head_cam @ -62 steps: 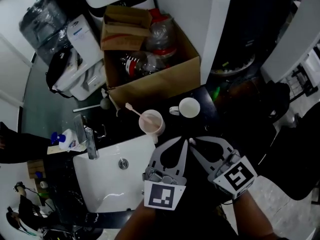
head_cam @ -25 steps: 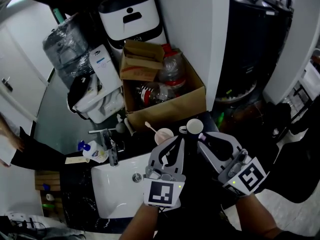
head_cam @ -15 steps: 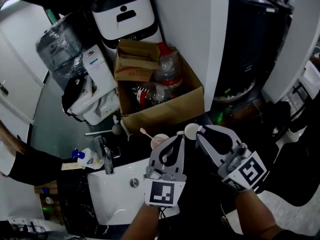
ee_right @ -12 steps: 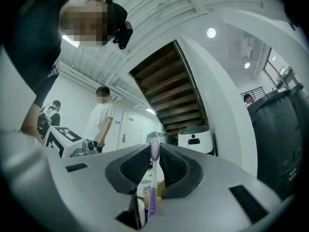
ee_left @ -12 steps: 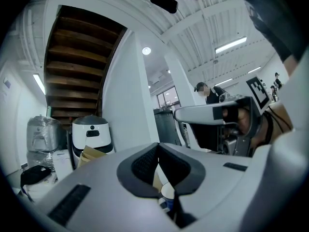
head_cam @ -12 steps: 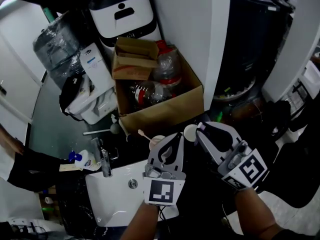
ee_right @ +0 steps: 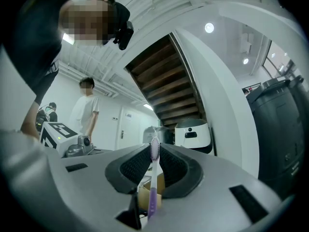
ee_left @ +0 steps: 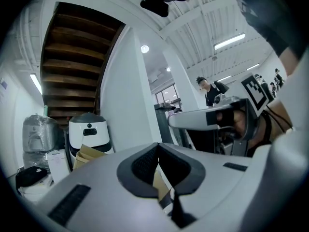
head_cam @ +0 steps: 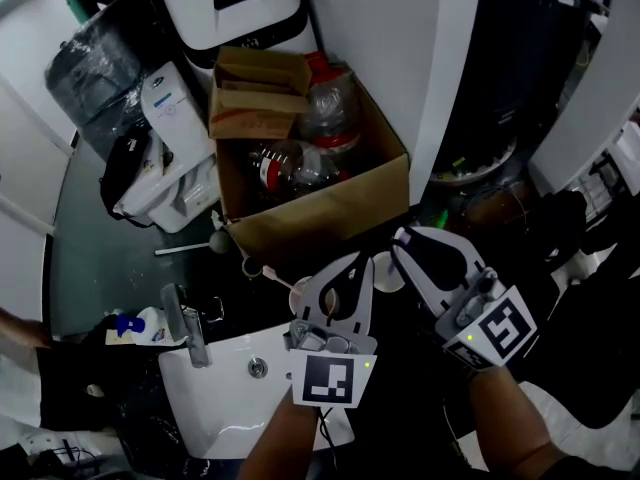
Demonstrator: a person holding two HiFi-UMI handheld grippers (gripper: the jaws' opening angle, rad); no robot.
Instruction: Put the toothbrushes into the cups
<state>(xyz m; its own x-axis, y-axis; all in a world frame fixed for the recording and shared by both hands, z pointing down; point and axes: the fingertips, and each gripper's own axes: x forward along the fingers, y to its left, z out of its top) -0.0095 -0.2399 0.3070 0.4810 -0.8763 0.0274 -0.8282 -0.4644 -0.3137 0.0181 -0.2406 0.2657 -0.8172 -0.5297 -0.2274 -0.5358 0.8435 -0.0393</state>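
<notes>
Right gripper (ee_right: 153, 148) clamped on the purple toothbrush (ee_right: 152, 187), left gripper (ee_left: 158, 148) closed on nothing — centre the brush over the white cup (head_cam: 384, 272) mid-frame, then release inside.

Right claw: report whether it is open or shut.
Shut: the right claw is closed on a purple toothbrush, which stands upright between its two sides.

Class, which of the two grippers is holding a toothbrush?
The right gripper: a purple toothbrush stands clamped between its jaws; the left gripper holds nothing.
</notes>
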